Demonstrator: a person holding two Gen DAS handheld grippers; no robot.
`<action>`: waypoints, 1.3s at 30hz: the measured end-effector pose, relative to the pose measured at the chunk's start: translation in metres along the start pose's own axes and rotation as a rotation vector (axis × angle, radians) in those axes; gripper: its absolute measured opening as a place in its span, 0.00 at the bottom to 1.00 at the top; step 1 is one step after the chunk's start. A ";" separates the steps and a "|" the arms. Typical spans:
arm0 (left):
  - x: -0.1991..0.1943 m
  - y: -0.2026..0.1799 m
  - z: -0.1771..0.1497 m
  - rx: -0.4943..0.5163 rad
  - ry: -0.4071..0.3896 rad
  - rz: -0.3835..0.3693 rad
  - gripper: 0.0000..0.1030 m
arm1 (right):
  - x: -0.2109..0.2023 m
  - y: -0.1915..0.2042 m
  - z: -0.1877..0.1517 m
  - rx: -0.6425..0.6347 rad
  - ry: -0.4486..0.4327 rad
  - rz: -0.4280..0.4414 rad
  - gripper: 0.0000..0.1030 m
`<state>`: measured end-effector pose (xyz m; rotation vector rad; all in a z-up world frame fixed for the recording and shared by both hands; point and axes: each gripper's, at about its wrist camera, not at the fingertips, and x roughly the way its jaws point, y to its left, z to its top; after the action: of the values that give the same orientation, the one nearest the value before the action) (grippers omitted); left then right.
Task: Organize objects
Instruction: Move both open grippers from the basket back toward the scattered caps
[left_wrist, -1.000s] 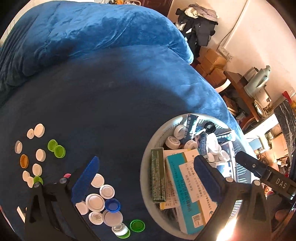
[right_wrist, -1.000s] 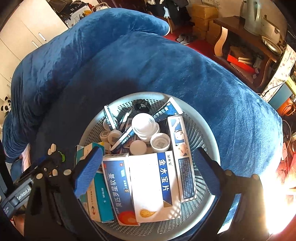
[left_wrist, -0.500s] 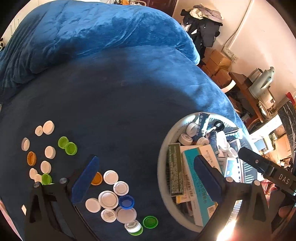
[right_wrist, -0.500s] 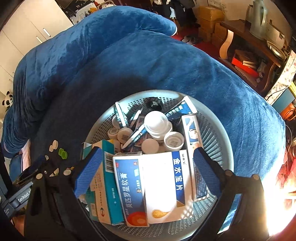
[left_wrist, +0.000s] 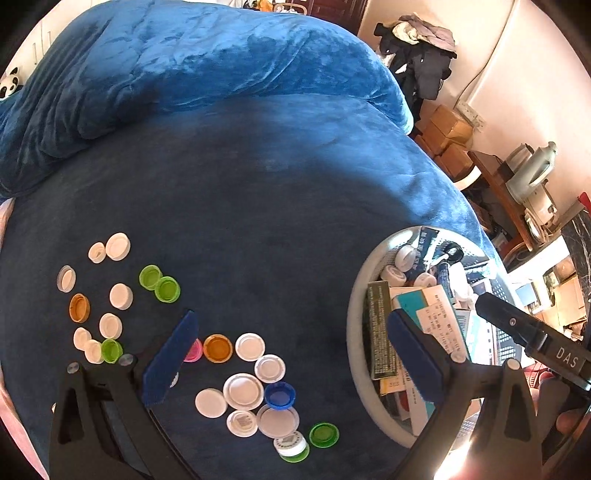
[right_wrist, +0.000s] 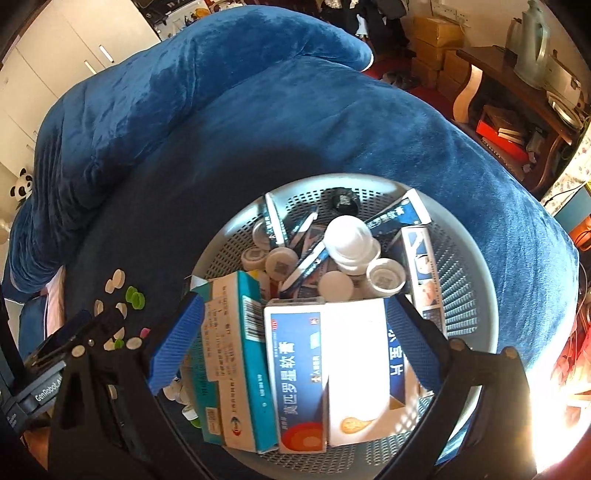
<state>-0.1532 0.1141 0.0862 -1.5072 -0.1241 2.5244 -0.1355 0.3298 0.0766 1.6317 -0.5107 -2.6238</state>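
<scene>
Both claws are held open and empty: the left claw (left_wrist: 291, 354) above loose bottle caps (left_wrist: 243, 391) on the blue bed (left_wrist: 258, 184), the right claw (right_wrist: 295, 332) over the perforated basket (right_wrist: 469, 295). Stacked medicine boxes (right_wrist: 299, 376) overhang the rim and might be tipped out if nudged.
</scene>
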 end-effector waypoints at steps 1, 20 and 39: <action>0.000 0.002 0.000 -0.003 0.000 0.002 0.99 | 0.000 0.002 0.000 -0.003 0.001 0.001 0.97; -0.004 0.038 -0.008 -0.042 0.003 0.039 0.99 | 0.013 0.038 -0.006 -0.061 0.015 0.019 0.97; -0.012 0.098 -0.022 -0.129 0.002 0.088 0.99 | 0.025 0.085 -0.013 -0.148 0.015 0.037 1.00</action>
<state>-0.1404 0.0156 0.0687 -1.5956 -0.2291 2.6292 -0.1491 0.2413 0.0729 1.5807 -0.3342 -2.5526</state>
